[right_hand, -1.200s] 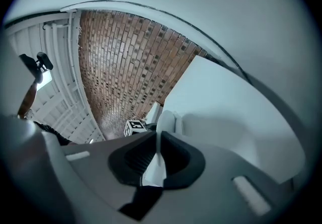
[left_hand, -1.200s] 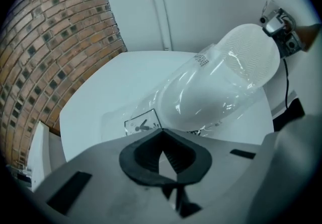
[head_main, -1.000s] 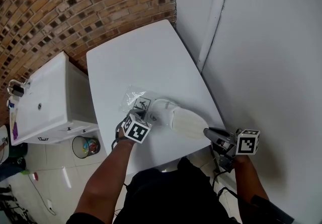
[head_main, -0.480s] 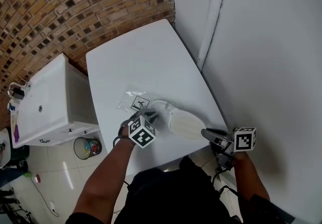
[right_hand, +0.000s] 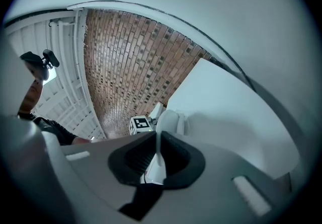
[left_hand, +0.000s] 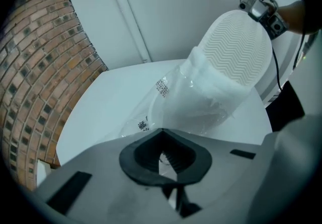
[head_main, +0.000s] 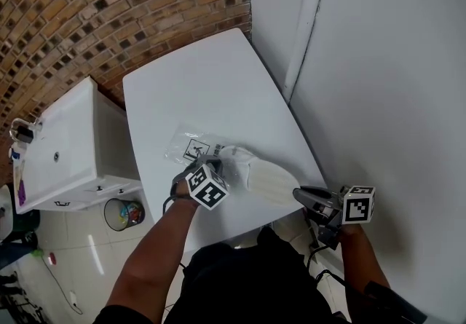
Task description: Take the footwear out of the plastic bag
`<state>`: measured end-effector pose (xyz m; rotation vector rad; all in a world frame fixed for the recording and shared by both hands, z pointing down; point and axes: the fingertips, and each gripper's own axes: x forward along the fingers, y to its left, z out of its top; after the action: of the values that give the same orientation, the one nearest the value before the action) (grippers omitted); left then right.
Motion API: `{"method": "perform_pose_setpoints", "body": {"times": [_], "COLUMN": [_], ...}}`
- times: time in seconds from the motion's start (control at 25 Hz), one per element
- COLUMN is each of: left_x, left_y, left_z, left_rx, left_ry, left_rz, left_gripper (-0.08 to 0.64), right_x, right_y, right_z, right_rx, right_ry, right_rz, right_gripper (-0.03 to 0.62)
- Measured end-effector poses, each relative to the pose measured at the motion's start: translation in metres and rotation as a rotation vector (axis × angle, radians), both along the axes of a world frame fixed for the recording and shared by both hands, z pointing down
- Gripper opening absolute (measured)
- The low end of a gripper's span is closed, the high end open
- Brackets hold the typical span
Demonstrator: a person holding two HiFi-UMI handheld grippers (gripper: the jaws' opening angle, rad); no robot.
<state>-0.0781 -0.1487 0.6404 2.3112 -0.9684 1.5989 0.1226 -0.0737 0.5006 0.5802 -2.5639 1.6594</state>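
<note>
A white slipper (head_main: 269,180) lies sole up near the front of the white table (head_main: 204,89), its toe end still inside a clear plastic bag (head_main: 191,146). My left gripper (head_main: 212,167) points down at the bag's near edge. Its jaws have just closed and are shut on the bag's film (left_hand: 162,159). Beyond them rise the bag (left_hand: 193,99) and the ribbed sole (left_hand: 235,52). My right gripper (head_main: 299,194) is shut on the slipper's heel rim, a thin white edge between its jaws (right_hand: 158,153).
A white cabinet (head_main: 62,144) stands left of the table, with a small bin (head_main: 120,212) on the tiled floor beside it. A brick wall (head_main: 109,2) runs behind, and a white wall (head_main: 378,60) runs close along the table's right edge.
My left gripper has shifted slightly right along the bag's edge and rolled, its marker cube turned. The bag's corner has moved a little. The right gripper and slipper have kept still.
</note>
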Motion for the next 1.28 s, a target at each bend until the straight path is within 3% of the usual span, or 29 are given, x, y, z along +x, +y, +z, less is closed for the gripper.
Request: {"method": "perform_pose_setpoints", "body": {"times": [0.44, 0.64, 0.92, 1.04, 1.16, 1.28], "left_x": [-0.016, -0.019, -0.024, -0.017, -0.007, -0.005], "left_y": [-0.022, -0.042, -0.077, -0.083, -0.099, -0.099], "left_z": [0.007, 0.005, 0.003, 0.002, -0.018, -0.038], "left_rx": [-0.008, -0.032, -0.045, -0.089, -0.019, 0.041], "left_ry": [-0.017, 0.037, 0.052, 0.106, 0.200, 0.242], "left_rz": [-0.119, -0.232, -0.306, -0.315, -0.302, -0.299], "left_gripper": [0.006, 0.006, 0.006, 0.009, 0.105, 0.115], "right_x": [0.031, 0.045, 0.051, 0.045, 0.035, 0.022], "right_y": [-0.002, -0.001, 0.012, 0.017, 0.021, 0.024], "right_z": [-0.038, -0.065, -0.082, -0.072, -0.059, -0.044], "right_rx": [0.068, 0.109, 0.138, 0.103, 0.050, 0.005], "right_ry": [-0.022, -0.067, -0.079, -0.080, -0.098, -0.117], "right_rz": [0.115, 0.168, 0.143, 0.125, 0.106, 0.068], "right_gripper": [0.031, 0.031, 0.031, 0.032, 0.032, 0.032]}}
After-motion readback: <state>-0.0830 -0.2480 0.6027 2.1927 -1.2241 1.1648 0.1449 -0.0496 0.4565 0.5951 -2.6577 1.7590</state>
